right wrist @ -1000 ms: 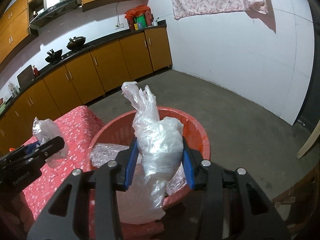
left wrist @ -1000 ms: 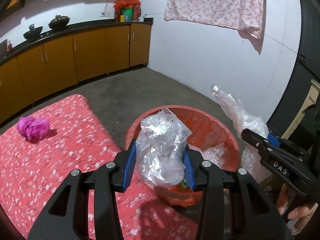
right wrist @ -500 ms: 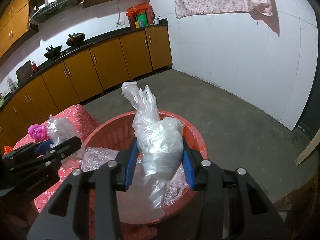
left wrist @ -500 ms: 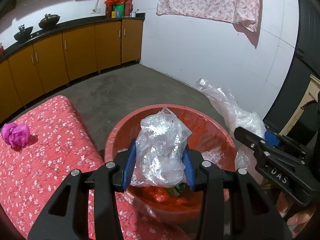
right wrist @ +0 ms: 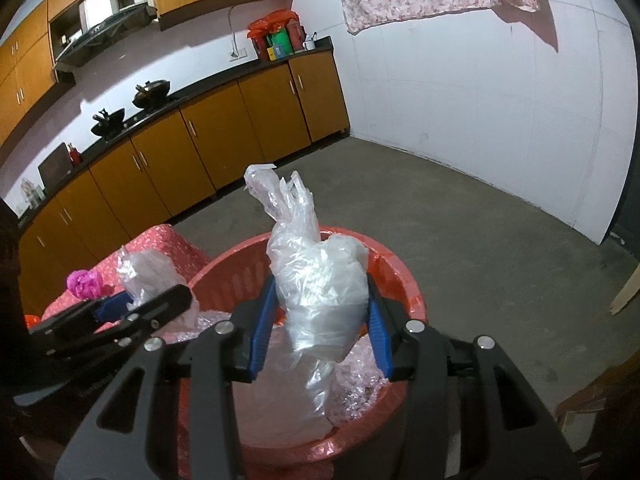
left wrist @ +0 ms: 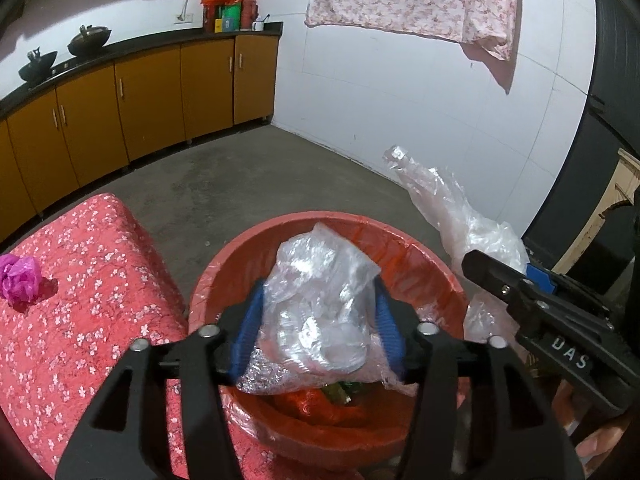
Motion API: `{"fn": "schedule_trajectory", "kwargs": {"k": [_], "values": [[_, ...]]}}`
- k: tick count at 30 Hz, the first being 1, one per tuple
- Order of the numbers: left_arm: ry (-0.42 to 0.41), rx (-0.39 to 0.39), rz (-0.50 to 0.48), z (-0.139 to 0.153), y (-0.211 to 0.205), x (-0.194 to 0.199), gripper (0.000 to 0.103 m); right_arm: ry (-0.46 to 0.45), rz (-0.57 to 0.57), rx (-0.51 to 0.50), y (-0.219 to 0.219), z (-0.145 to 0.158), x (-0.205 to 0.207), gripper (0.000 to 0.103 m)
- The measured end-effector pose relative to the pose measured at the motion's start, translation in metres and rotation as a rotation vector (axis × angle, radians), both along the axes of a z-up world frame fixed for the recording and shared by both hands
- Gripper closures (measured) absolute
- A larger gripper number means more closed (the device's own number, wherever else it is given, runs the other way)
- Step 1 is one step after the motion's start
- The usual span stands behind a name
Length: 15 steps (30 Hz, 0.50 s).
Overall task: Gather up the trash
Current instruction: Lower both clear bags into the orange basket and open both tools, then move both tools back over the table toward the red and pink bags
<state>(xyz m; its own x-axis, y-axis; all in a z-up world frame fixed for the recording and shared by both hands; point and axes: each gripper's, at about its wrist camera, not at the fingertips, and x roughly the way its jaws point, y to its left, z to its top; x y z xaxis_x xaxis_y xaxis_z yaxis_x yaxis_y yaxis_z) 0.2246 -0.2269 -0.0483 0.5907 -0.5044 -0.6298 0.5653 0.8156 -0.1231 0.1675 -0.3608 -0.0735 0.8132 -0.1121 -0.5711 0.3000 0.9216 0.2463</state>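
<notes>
Over the red basket (left wrist: 420,256), both grippers carry clear plastic. On the side of the right gripper (left wrist: 532,292), as the left wrist camera sees it, white letters read "DAS"; faint lettering on the body of the left gripper (right wrist: 120,308) in the other view is too dim to read. The left gripper (left wrist: 316,320) has a crumpled clear plastic bag (left wrist: 320,304) between its blue pads, directly above the basket's mouth; its jaws are opening, and the bag's lower edge sags toward the red and green rubbish in the basket while the pads hardly seem to press it. The right gripper (right wrist: 320,320) is closed on a second clear bag (right wrist: 316,280), whose twisted top stands up above the pads and whose tail hangs down into the basket onto silvery wrap. Just beside the basket is a surface under a red flowered cloth (left wrist: 80,312), and a pink crumpled wad (left wrist: 18,280) lies on it, well apart from both grippers. Along the far wall, dark pans sit on the worktop (right wrist: 200,88).
</notes>
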Motion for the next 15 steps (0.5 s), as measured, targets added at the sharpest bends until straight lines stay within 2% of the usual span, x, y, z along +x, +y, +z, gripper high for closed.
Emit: {"fn": "schedule_trajectory", "kwargs": {"k": [4, 9, 11, 12, 15], "values": [[0.008, -0.01, 0.007, -0.002, 0.004, 0.003, 0.037, -0.004, 0.005, 0.005, 0.0, -0.001, -0.001, 0.053], [0.008, -0.006, 0.042, -0.003, 0.014, 0.005, 0.036, -0.001, -0.009, 0.013, -0.003, -0.005, -0.004, 0.052], [0.002, -0.007, 0.075, -0.003, 0.024, 0.007, 0.031, 0.002, -0.021, 0.004, -0.005, -0.005, -0.005, 0.049], [-0.004, -0.007, 0.091, -0.002, 0.03, 0.007, 0.027, 0.003, -0.031, -0.002, -0.006, -0.005, -0.007, 0.046], [-0.023, -0.004, 0.145, 0.0, 0.049, 0.007, 0.024, -0.003, -0.048, -0.019, -0.007, -0.005, -0.01, 0.032]]}}
